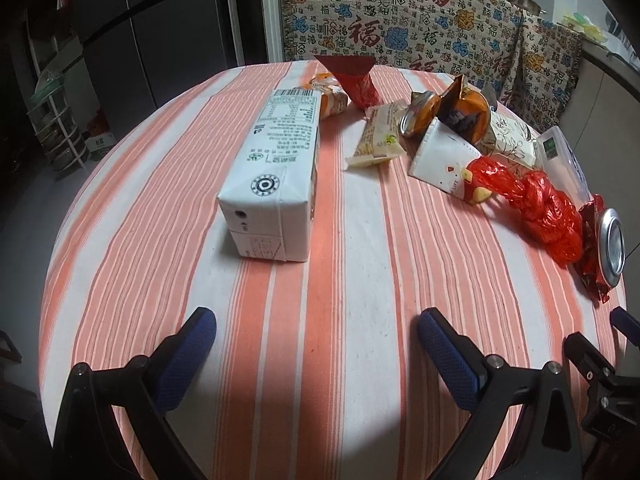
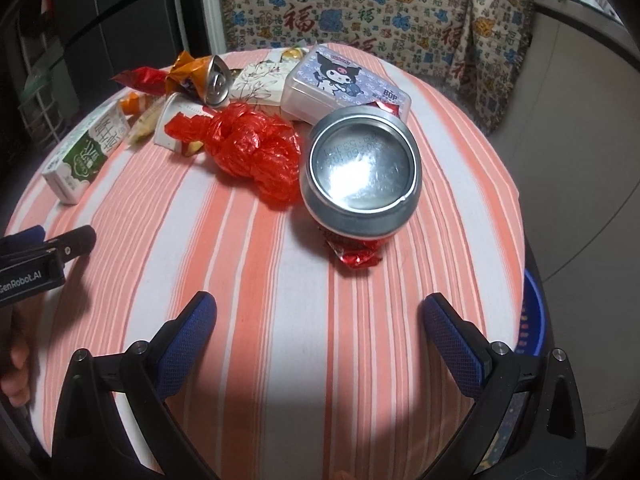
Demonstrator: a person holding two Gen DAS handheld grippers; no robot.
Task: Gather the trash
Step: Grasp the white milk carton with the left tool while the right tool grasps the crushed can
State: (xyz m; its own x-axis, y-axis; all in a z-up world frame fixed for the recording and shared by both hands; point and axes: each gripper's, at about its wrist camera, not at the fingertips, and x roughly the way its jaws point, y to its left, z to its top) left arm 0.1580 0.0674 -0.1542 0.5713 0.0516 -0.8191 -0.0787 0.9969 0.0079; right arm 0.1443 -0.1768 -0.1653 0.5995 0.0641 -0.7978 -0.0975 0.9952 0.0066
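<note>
Trash lies on a round table with an orange-striped cloth (image 1: 340,280). A white milk carton (image 1: 276,168) lies on its side ahead of my left gripper (image 1: 316,332), which is open and empty. Further back are a snack wrapper (image 1: 378,138), a red cone wrapper (image 1: 354,78), a crushed orange can (image 1: 448,114), a paper cup (image 1: 448,164) and a knotted red plastic bag (image 1: 536,208). In the right wrist view a red can (image 2: 360,172) lies with its silver base toward my right gripper (image 2: 320,328), open and empty. The red bag (image 2: 252,148) and carton (image 2: 86,152) lie to its left.
A plastic box with a cartoon lid (image 2: 344,84) and a floral tissue pack (image 2: 256,84) sit behind the trash. A patterned cloth covers chairs (image 1: 400,12) beyond the table. A blue bin (image 2: 532,320) shows below the table's right edge. A dark fridge (image 1: 152,40) stands at left.
</note>
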